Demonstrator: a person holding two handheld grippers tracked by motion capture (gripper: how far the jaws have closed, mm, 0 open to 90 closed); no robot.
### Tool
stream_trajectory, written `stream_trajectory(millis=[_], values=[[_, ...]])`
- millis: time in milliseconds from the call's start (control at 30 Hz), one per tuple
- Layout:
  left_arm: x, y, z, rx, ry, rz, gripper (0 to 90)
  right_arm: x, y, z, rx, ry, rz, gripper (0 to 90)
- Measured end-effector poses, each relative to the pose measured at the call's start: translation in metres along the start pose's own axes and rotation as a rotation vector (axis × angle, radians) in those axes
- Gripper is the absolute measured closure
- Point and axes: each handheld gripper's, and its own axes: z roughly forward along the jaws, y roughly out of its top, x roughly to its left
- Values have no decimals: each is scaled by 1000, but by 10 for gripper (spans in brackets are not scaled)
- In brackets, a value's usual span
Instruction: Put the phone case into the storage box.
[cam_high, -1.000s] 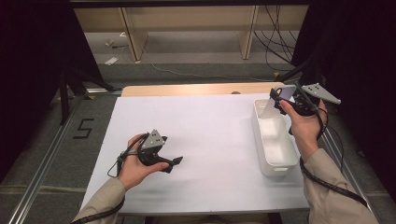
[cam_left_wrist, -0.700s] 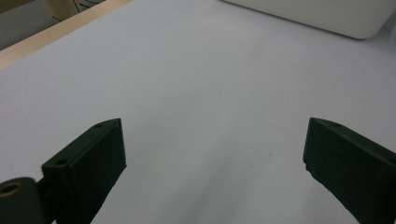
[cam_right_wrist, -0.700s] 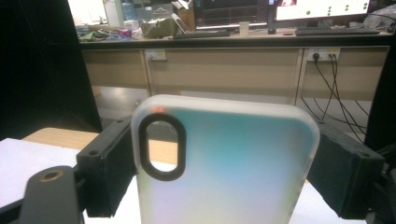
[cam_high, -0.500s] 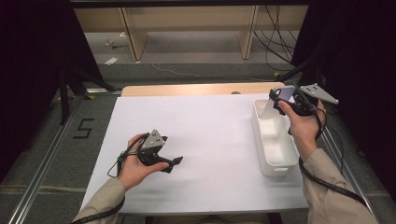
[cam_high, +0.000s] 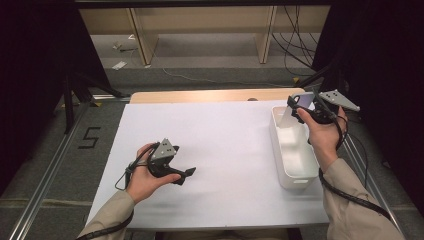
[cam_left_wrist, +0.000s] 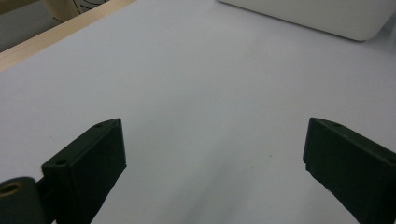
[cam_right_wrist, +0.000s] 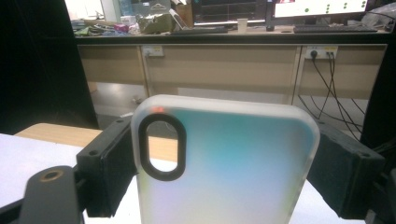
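A translucent phone case (cam_right_wrist: 224, 163) with a pale blue-green tint and a black-rimmed oval camera cut-out is clamped edge to edge between the jaws of my right gripper (cam_right_wrist: 224, 172). From the high view the right gripper (cam_high: 300, 106) holds that phone case (cam_high: 289, 114) above the far end of a white bin (cam_high: 280, 150) at the table's right side. My left gripper (cam_high: 186, 175) rests low over the white table cover (cam_high: 225, 145) at the front left, its jaws wide apart. Between the left gripper's (cam_left_wrist: 215, 158) jaws there is only bare white surface.
The white bin's side (cam_left_wrist: 327, 16) lies ahead of the left gripper. A wooden table edge (cam_high: 210, 95) runs along the back. Beyond it are shelving legs (cam_high: 142, 42) and loose cables (cam_high: 295, 40) on the floor. Dark curtains flank both sides.
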Motion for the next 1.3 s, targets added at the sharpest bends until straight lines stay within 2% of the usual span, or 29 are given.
stream_trajectory(millis=[1300], values=[[0,1,-1,-6,2,-3,55,1,3,14,-3,-14,1,177]])
